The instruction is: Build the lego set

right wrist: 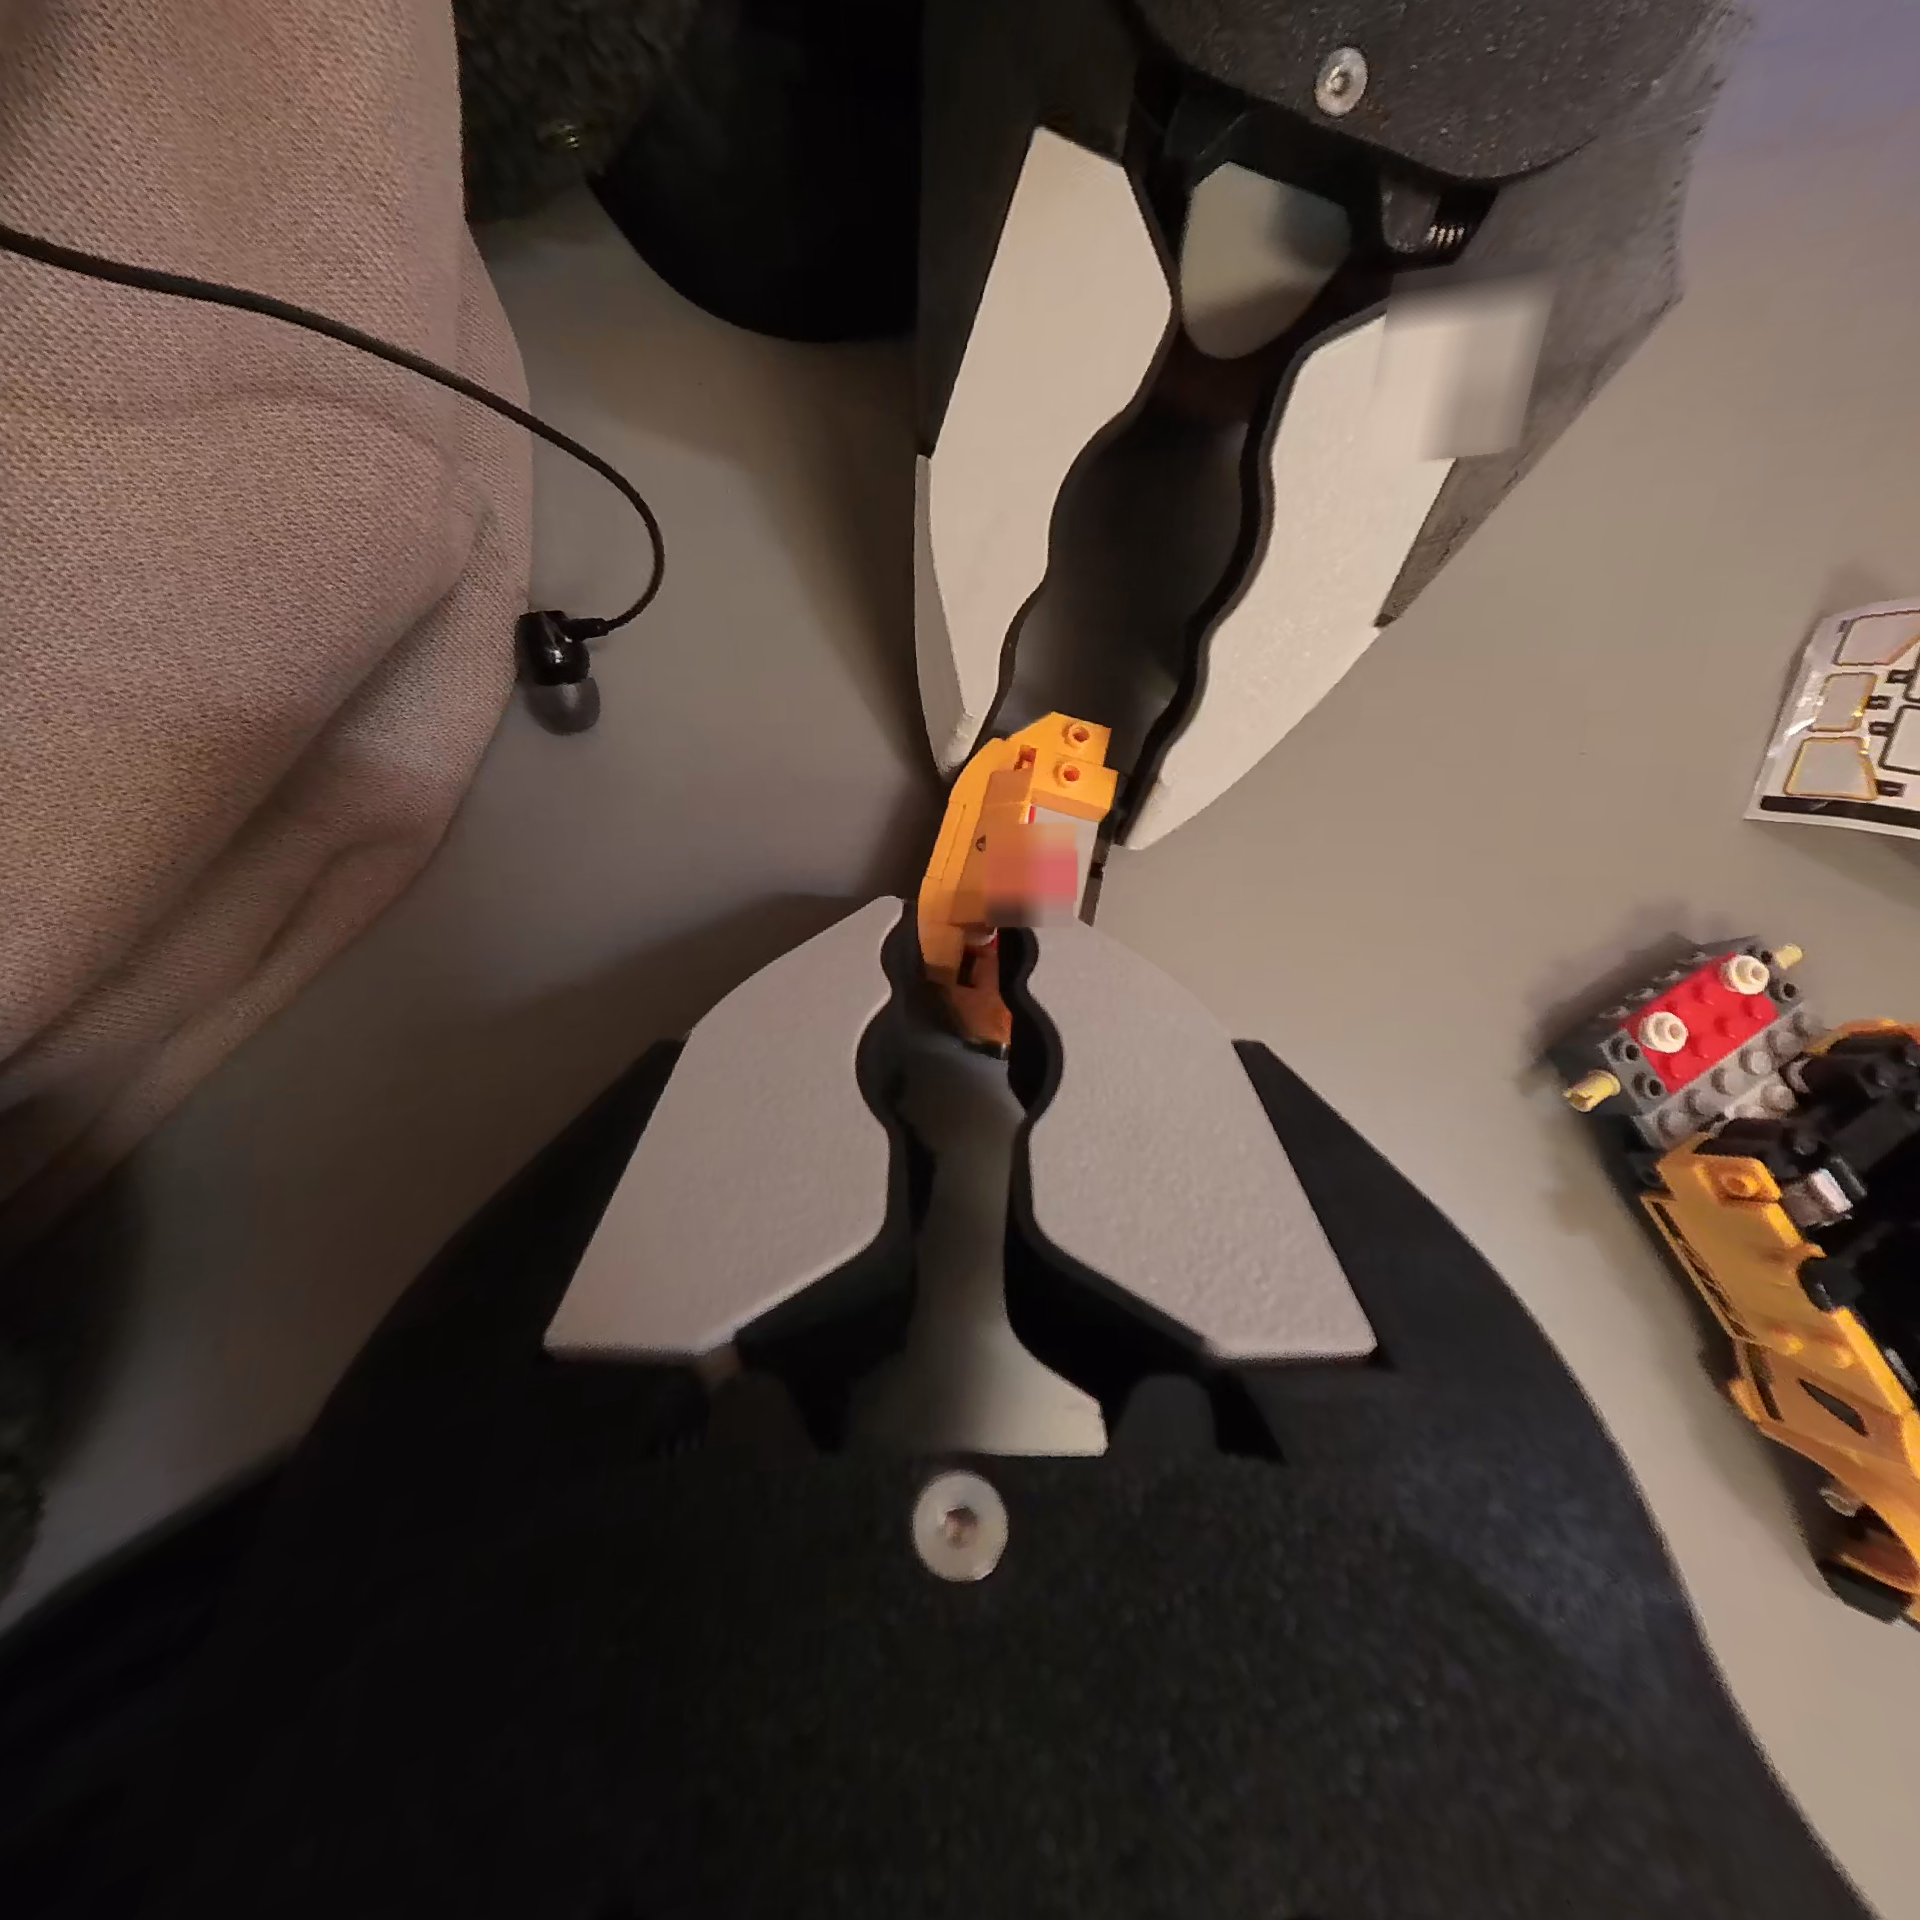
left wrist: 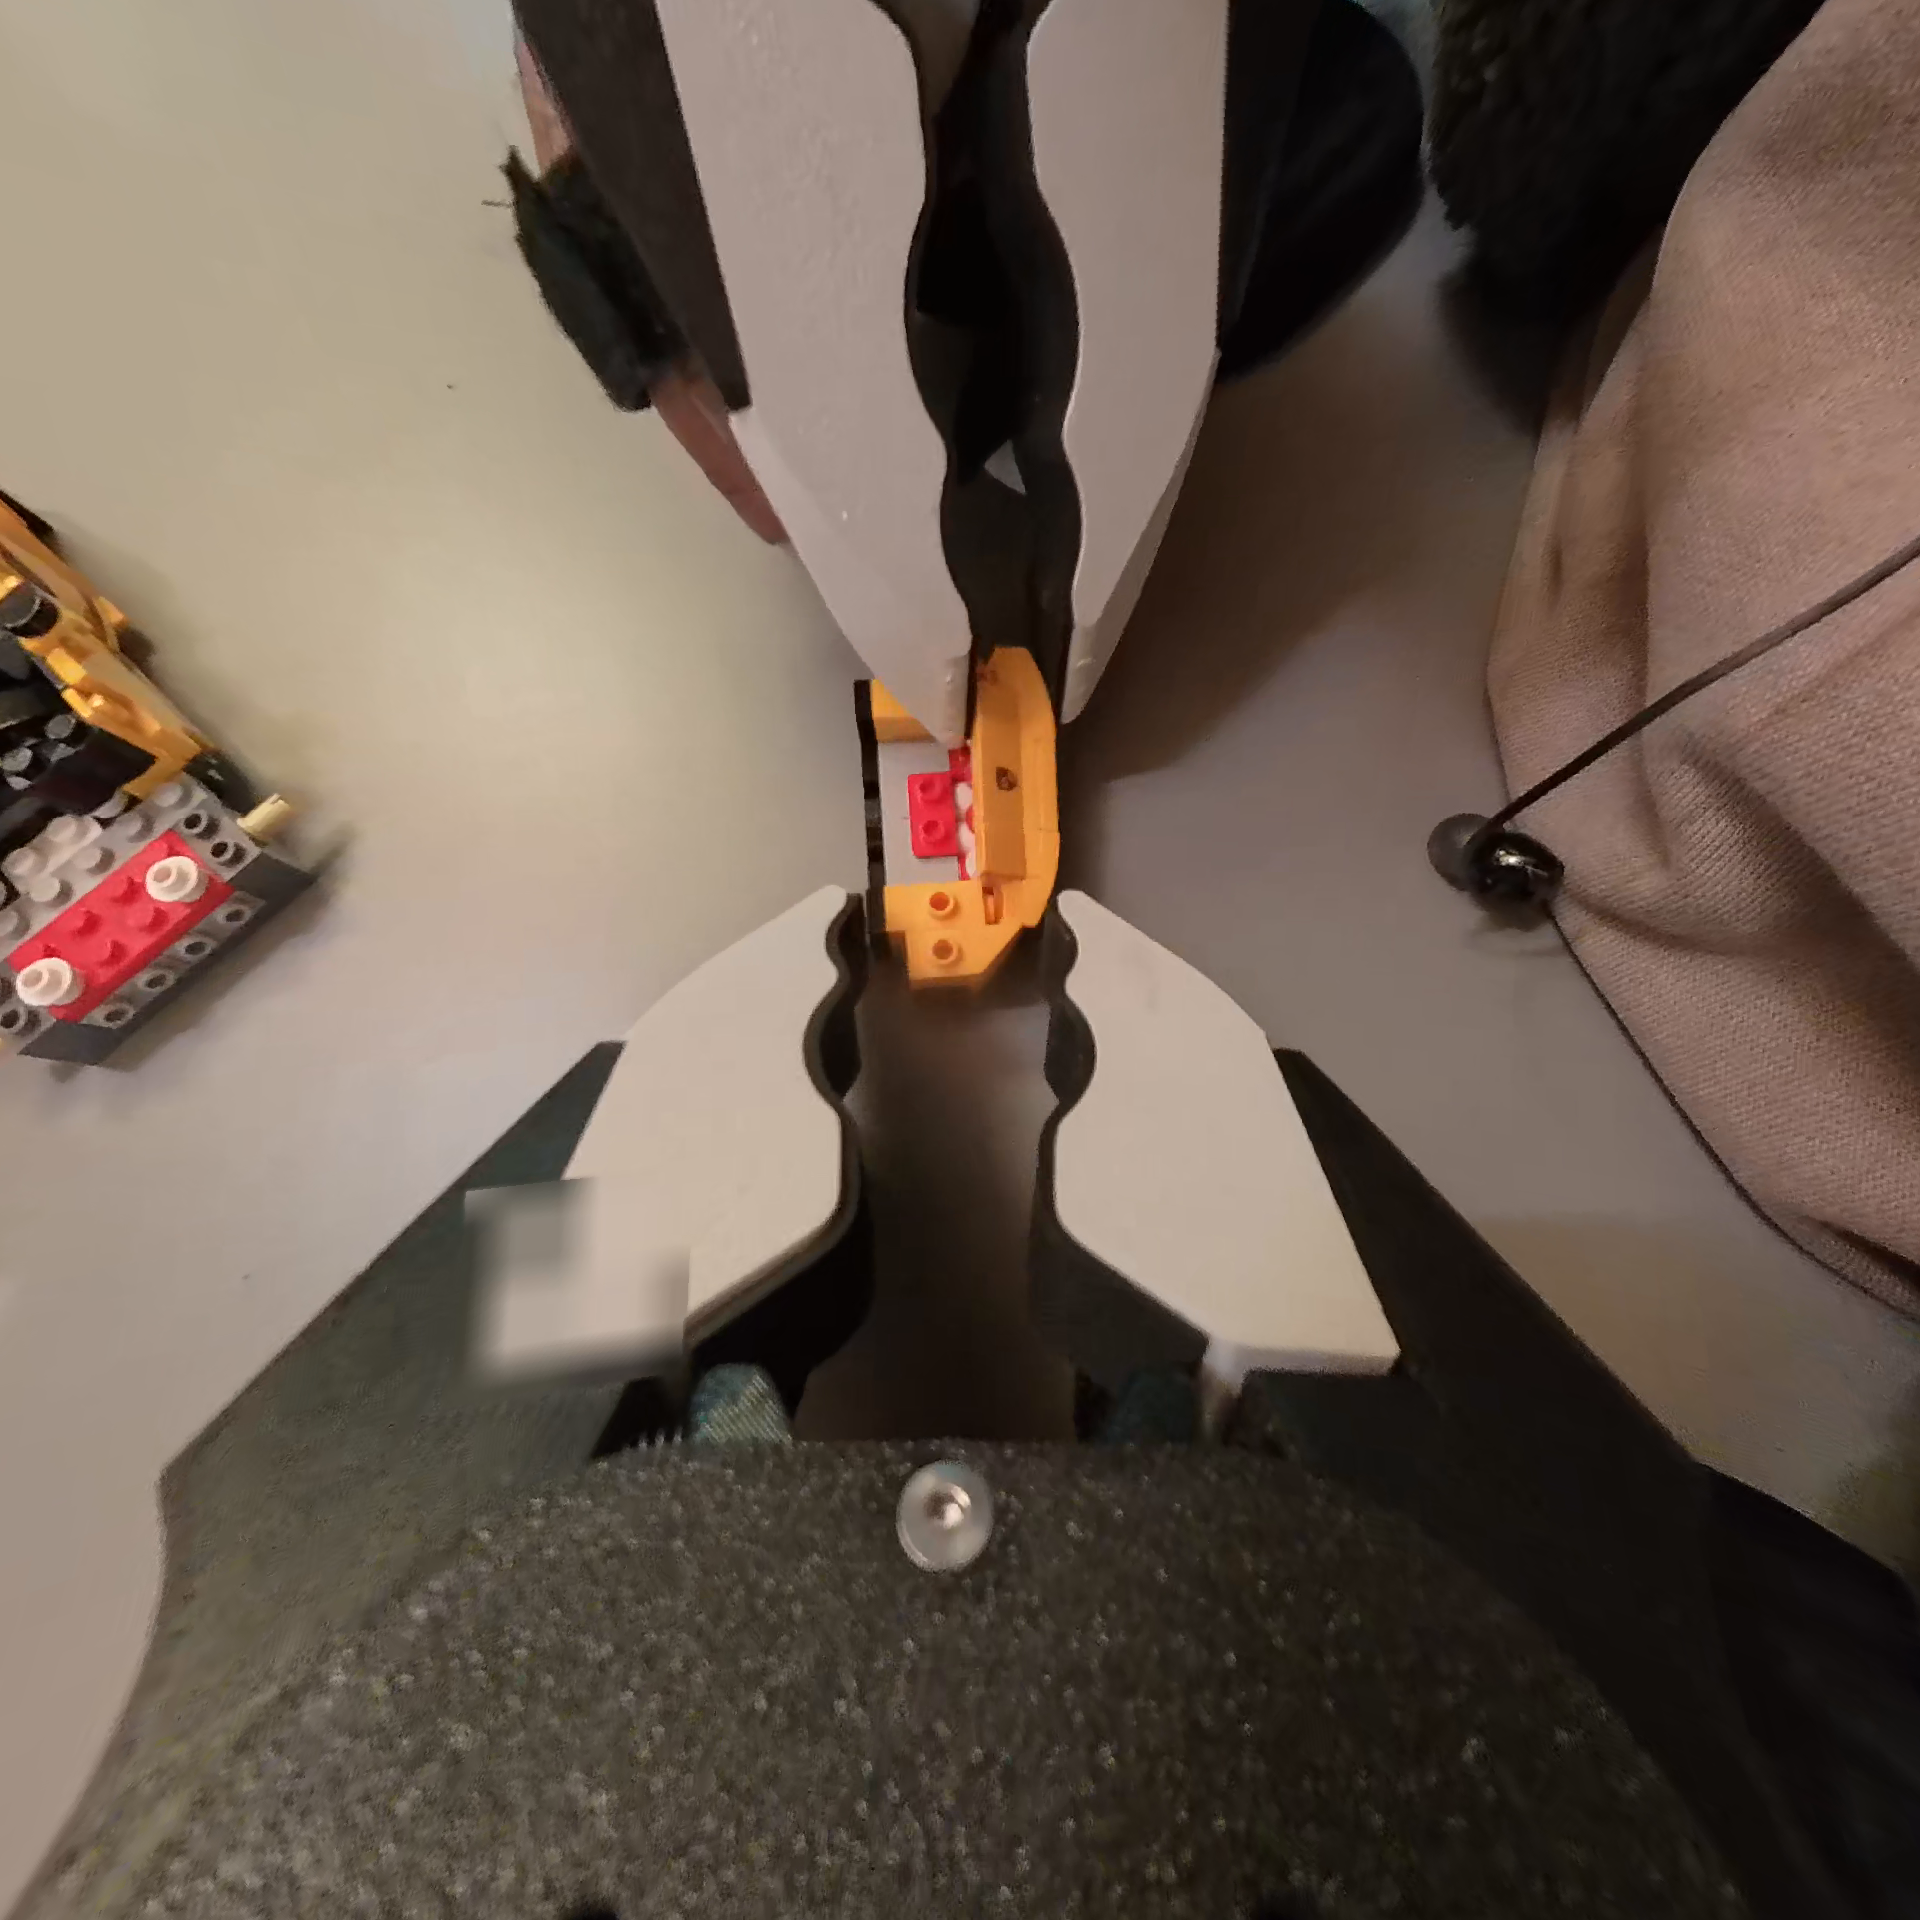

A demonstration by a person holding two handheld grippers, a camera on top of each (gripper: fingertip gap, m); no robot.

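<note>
A small orange sub-assembly (left wrist: 1013, 821) with a curved orange arch, a grey plate and red studs inside hangs above the grey table between both grippers. My left gripper (left wrist: 956, 914) grips its lower end, with the jaws closed on its two sides. My right gripper (left wrist: 1013, 686) comes from the opposite side, shut on the other end of the arch. In the right wrist view, the right gripper (right wrist: 966, 935) clamps the orange sub-assembly (right wrist: 956, 842), and the left gripper (right wrist: 1044, 790) holds its far end. The partly built orange and black car (right wrist: 1766, 1195) lies on the table apart from both grippers.
The car (left wrist: 104, 883) shows its grey base with a red plate at the left edge. A sticker sheet (right wrist: 1849, 738) lies beyond it. A beige cushion (right wrist: 208, 623) borders the table, with a black cable and earbud (right wrist: 556, 644) beside it. A dark round object (right wrist: 748, 208) stands behind. Less than 4 cm separates the two grippers' tips.
</note>
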